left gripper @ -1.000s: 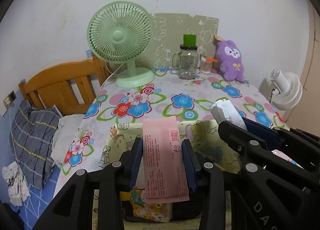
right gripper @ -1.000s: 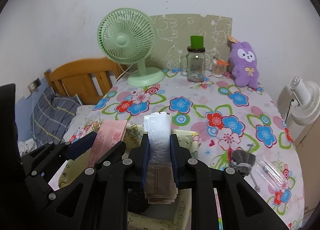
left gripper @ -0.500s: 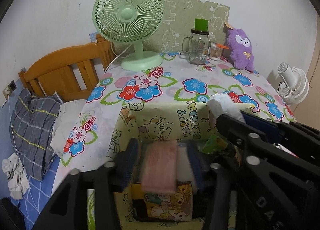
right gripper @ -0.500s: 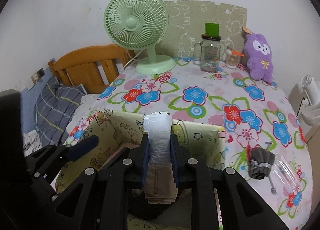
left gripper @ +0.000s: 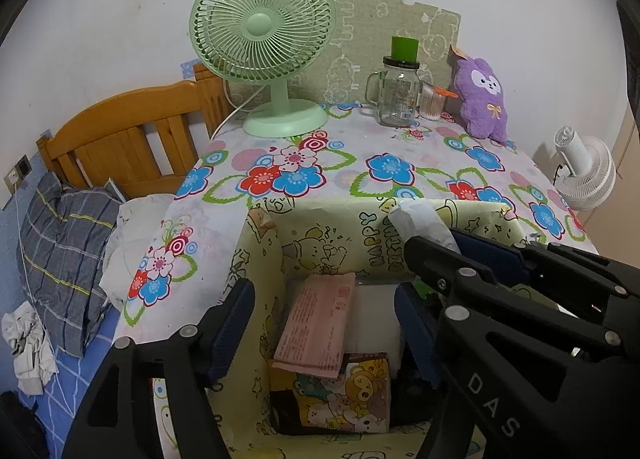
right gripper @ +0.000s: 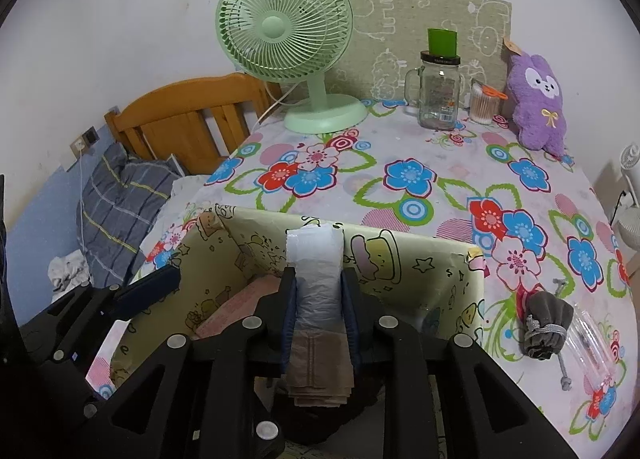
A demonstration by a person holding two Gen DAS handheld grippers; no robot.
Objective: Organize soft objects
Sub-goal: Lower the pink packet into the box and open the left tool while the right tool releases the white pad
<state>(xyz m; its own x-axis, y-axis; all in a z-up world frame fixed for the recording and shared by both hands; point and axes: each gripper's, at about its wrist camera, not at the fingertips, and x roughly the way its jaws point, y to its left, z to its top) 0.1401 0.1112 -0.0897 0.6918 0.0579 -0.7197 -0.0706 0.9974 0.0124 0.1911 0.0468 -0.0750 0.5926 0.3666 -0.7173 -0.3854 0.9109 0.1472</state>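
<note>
At the near edge of the desk (right gripper: 440, 163), an open yellow cartoon-print box (left gripper: 332, 235) sits on the flowered cloth, and both tools tilt downward over it. Left tool (left gripper: 324, 323) has its blue pads spread wide and still parting, clear of the pink packet (left gripper: 316, 323), which lies loose inside the box, leaning on a cartoon-print pack (left gripper: 336, 395) beneath it. Right tool (right gripper: 318, 311) pinches a clear plastic-wrapped bundle (right gripper: 316, 271) of folded tan fabric, upright between its pads above the box; its jaws are beginning to part, yet the pads still press the wrap. Beside the box toward the right edge lie a grey drawstring pouch (right gripper: 546, 323) and a clear tube (right gripper: 592, 347). Along the far edge stand a green fan (right gripper: 284, 35), a glass jar (right gripper: 438, 95) and a purple plush (right gripper: 538, 99).
</note>
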